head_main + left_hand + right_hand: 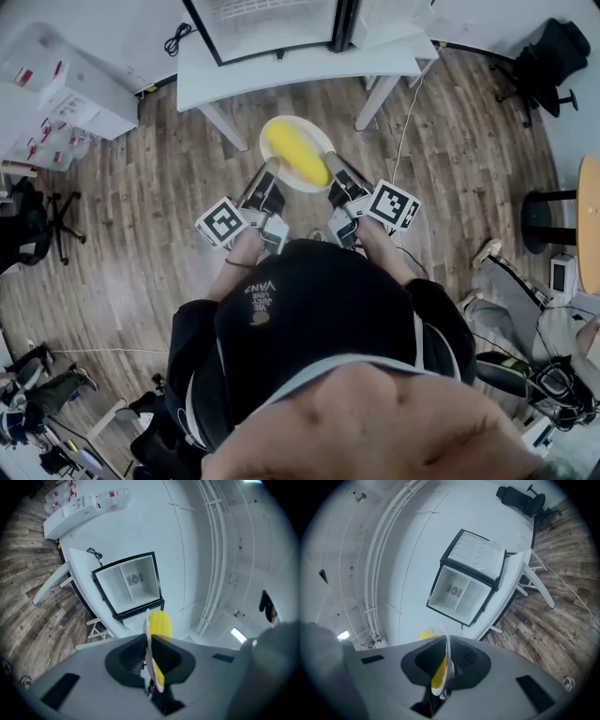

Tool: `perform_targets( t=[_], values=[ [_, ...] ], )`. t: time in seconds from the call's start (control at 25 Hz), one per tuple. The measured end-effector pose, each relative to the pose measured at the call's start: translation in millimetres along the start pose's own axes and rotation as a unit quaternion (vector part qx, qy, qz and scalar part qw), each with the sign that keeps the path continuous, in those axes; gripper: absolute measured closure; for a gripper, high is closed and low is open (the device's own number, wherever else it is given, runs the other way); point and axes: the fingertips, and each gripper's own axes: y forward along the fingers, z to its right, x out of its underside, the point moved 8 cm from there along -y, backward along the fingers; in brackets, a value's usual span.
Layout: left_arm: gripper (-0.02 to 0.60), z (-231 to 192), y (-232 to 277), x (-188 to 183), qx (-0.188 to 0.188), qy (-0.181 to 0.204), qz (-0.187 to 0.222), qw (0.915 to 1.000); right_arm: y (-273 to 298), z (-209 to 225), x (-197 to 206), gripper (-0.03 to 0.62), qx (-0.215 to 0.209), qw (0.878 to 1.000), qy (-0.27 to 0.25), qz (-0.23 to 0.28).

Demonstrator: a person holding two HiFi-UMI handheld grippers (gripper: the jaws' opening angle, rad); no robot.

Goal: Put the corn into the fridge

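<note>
- The corn (297,155) lies on a white plate (273,128) that you hold out in front of your chest, over the wooden floor (141,216) and short of the white surface (281,70).
- In the head view its long axis runs slantwise across the plate, from far left to near right. That puts its near end close by the right tongs (334,169).
- The left tongs (272,171) are pinched narrow on the plate's near-left rim. In the left gripper view that rim (147,630) stands edge-on between the jaws, with the corn (160,623) just beyond them.
- The right tongs are pinched narrow on the near-right rim (447,653) in the same way, and a bit of corn (426,635) peeks out beside it.
- Neither pair touches the corn (only the plate carries it).
- The fridge (267,23) stands on the surface straight ahead, well apart from the plate. Its door (480,557) is swung open and its white inside (459,592) faces you.
- As I judge it, the corn lies beyond both tongs on the fridge side, so the plate's far edge should enter first. Your hands look about equally near. Keep the plate level, or the corn may roll across its slant.
</note>
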Motion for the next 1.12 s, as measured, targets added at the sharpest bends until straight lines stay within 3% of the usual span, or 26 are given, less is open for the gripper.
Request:
perform_targets(
  t=[0.16,0.68,1.12],
  values=[
    [0.54,-5,4,4,-0.021,0.014,0.001,0.9997,-2,7,-9,0.568,0.001,1.0,0.002,-0.009],
    [0.54,-6,15,26,-0.022,-0.002,0.039,0.999,-3,25,-24,0.568,-0.013,0.999,0.0,-0.041],
    [0.54,-23,24,3,-0.024,-0.002,0.035,0.9991,22,30,-26,0.566,-0.006,0.999,0.003,-0.037]
  ],
)
